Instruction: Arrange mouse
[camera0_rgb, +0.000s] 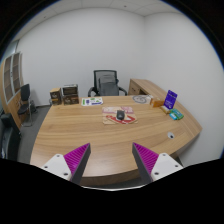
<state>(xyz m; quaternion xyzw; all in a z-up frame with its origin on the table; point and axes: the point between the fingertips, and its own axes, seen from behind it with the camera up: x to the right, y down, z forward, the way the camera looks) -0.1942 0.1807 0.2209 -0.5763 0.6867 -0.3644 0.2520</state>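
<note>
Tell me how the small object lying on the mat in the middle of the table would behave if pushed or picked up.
The object, probably the mouse, sits low and flat on its mat, so it would likely slide rather than tip or roll. It looks small, so probably light. The mat might shift with it on the smooth wooden table. The gripper is open, well short of it.
</note>
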